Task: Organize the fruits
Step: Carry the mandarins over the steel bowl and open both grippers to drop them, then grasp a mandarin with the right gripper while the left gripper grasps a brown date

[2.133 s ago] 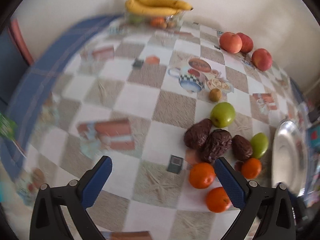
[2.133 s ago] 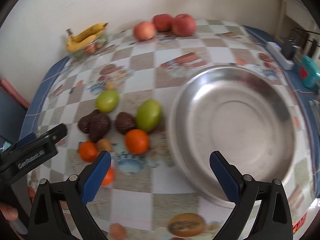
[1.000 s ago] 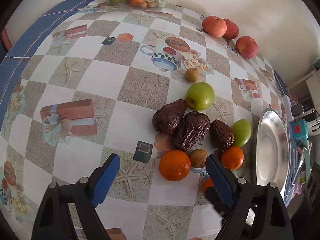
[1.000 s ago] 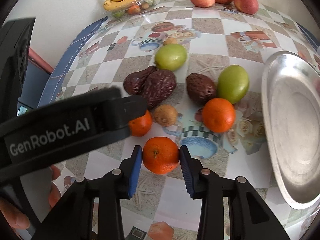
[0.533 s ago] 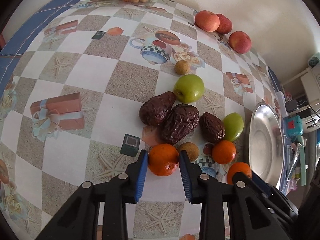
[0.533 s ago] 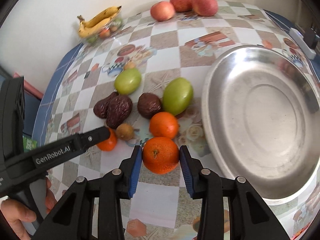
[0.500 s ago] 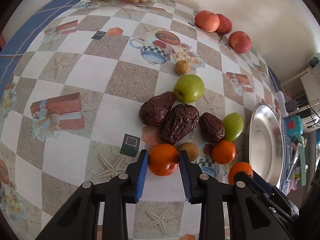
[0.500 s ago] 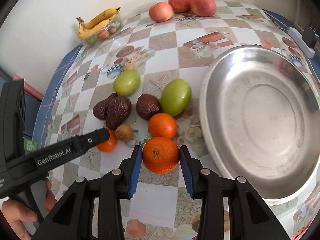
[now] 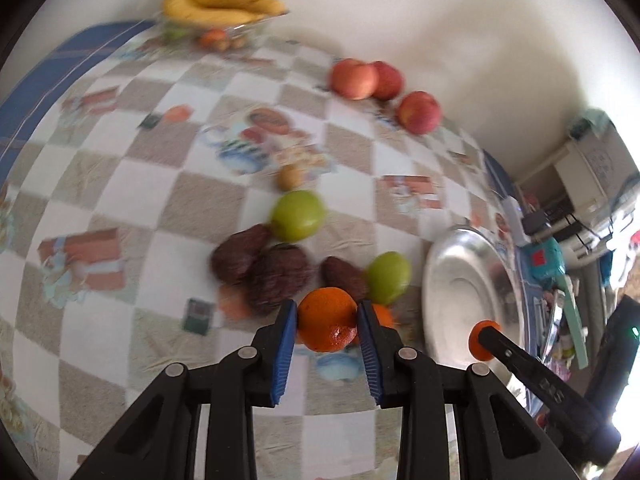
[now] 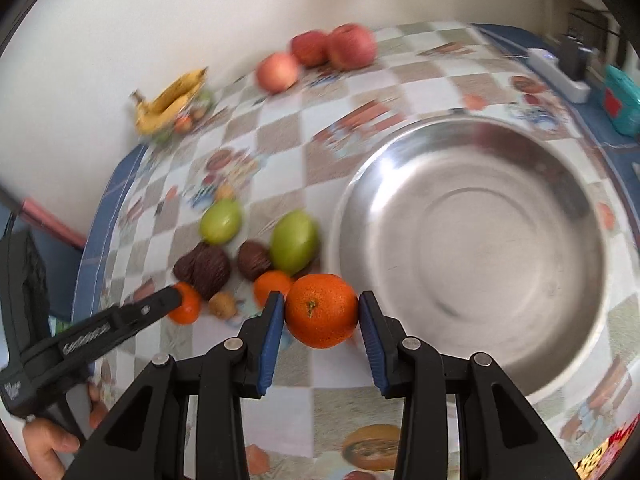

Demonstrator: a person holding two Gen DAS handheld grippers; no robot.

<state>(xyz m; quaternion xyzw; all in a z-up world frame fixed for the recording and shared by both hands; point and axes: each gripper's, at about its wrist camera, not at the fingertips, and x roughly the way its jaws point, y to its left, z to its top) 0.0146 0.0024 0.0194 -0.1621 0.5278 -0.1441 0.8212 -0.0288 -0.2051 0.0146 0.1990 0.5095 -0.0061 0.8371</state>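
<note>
My left gripper (image 9: 327,320) is shut on an orange (image 9: 326,318), lifted above the fruit pile. My right gripper (image 10: 321,310) is shut on another orange (image 10: 321,310), held just left of the steel bowl (image 10: 480,248). The bowl also shows in the left wrist view (image 9: 460,292), at the right. On the table lie a third orange (image 10: 272,285), two green fruits (image 10: 294,242) (image 10: 221,221), three dark wrinkled fruits (image 10: 210,266) and a small brown fruit (image 10: 223,305). The right gripper's orange shows in the left wrist view (image 9: 478,340).
Three red apples (image 10: 320,54) lie at the far edge. Bananas (image 10: 172,98) rest on a clear container of small fruit at the far left corner. A power strip (image 10: 560,74) and a teal box (image 10: 620,98) sit to the right of the bowl. The table has a checkered cloth.
Both grippers have lifted their oranges off the table. The right one has moved right, toward the bowl. The left one has risen over the pile.
</note>
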